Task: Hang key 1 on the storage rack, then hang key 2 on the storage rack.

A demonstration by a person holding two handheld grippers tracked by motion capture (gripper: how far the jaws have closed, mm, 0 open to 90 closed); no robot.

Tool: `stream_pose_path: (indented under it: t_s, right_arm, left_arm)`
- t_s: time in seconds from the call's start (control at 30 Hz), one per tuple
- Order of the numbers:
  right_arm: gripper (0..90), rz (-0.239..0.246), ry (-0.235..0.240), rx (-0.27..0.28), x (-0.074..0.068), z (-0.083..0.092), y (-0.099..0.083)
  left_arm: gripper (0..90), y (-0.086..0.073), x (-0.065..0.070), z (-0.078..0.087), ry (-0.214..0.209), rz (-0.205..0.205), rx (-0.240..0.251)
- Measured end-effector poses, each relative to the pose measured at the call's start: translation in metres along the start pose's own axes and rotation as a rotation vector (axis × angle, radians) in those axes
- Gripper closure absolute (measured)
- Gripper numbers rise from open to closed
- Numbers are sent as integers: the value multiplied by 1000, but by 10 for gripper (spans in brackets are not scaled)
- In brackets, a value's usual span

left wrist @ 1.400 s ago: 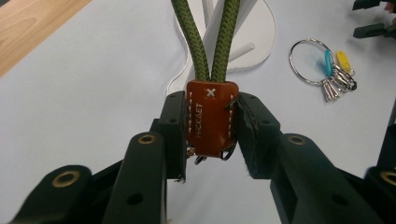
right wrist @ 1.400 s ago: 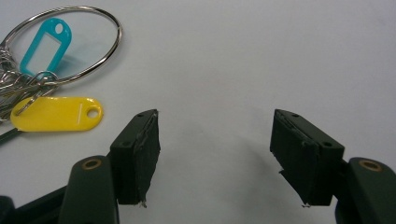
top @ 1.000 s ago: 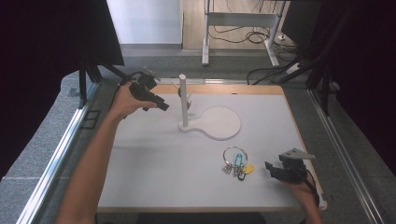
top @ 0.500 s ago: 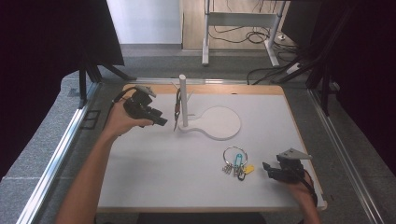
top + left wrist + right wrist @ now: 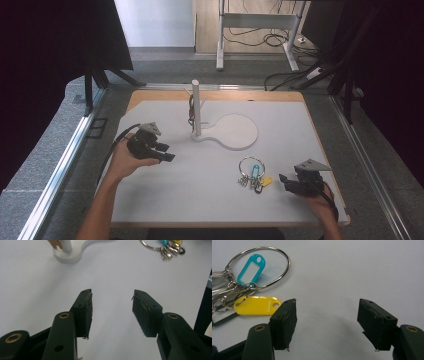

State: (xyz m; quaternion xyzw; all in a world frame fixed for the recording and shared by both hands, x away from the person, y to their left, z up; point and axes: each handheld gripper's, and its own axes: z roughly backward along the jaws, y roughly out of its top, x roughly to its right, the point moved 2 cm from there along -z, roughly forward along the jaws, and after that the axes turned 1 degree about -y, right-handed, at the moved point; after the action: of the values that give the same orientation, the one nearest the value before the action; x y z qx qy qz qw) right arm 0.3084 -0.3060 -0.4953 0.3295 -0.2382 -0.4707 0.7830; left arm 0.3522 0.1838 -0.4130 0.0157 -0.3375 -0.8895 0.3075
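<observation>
A metal key ring (image 5: pixel 252 172) with several keys, a teal tag (image 5: pixel 250 270) and a yellow tag (image 5: pixel 257 305) lies on the white board, near the front right. My right gripper (image 5: pixel 284 183) rests just right of it, open, with bare board between its jaws (image 5: pixel 327 325). My left gripper (image 5: pixel 167 152) hovers over the left of the board, left of the white post stand (image 5: pixel 196 107). Its jaws (image 5: pixel 111 310) have just been opening and hold nothing. A dark item (image 5: pixel 191 111) hangs on the post.
The stand's round flat base (image 5: pixel 236 131) spreads right of the post. The white board (image 5: pixel 165 200) lies on a wooden table with metal rails along both sides. Cables and a desk frame stand beyond the far edge.
My left hand has come away from the post, moving toward the near left and lower over the board, with its jaws wider apart. The right hand and the key ring have stayed put.
</observation>
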Motion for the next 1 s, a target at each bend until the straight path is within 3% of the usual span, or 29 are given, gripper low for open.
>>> stream_pose_path:
  t_s: [0.23,0.33,0.47,0.6,0.77,1.0]
  right_arm:
    - [325,-38,-26,-6,4,1,1]
    - [324,-34,-4,2,6,3,1]
    - [322,-32,4,8,6,5,5]
    - [325,-63,43,12,8,11,12]
    - [347,-51,75,-22,6,18,27]
    - [391,-38,112,-135,6,22,55]
  left_arm:
    - [507,-16,9,-5,3,10,13]
    - [505,-19,12,-8,32,-5,-13]
    - [494,-20,15,-9,25,-2,4]
    - [483,-22,18,-9,26,-10,10]
    - [481,-22,20,-16,11,-16,-6]
    - [482,-30,16,-10,4,5,19]
